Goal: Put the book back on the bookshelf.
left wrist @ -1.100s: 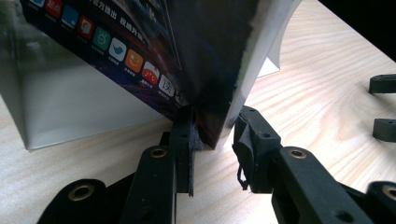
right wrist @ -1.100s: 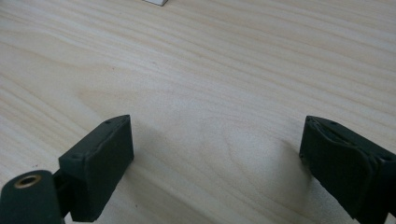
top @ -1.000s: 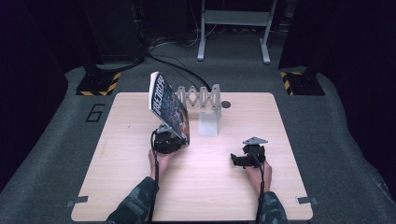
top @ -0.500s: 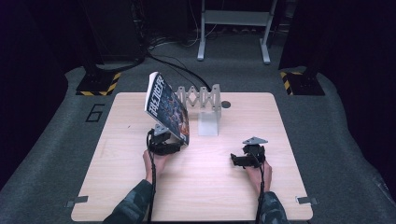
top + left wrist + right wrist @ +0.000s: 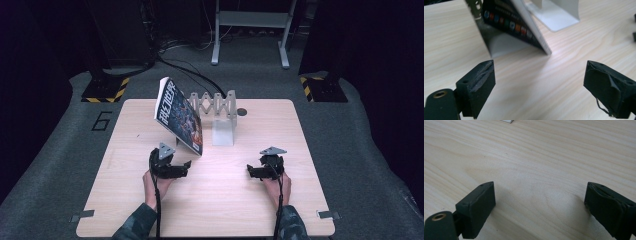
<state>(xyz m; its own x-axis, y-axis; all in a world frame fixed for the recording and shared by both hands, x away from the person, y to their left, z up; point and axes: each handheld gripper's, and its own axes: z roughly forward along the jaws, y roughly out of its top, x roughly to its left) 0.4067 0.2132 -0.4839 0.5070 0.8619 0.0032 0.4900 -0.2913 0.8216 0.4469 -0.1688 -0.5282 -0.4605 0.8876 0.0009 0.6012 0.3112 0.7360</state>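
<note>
— The left black claw point(image 5: 186, 165) was wide open and held nothing. What had changed?

— A moment before, that claw sat right up against the thin book with the dark picture cover point(image 5: 181, 118). Now it had pulled back toward the person, and there was bare table between its jaws and the book's bottom corner.

— Where was the book?

— It stood tilted on the pale wooden table point(image 5: 125, 200), its top leaning away toward the grey metal zig-zag rack point(image 5: 215, 103), just left of the white folded stand point(image 5: 223, 132). From the left claw's view, its bottom edge point(image 5: 534, 37) rested on the wood by itself.

— And the right black claw point(image 5: 249, 171)?

— Open too, empty, resting on the wood well away, same as before.

— So what did that mean?

— I think the book was let go and stayed up. Nobody told us the job, though.
</note>
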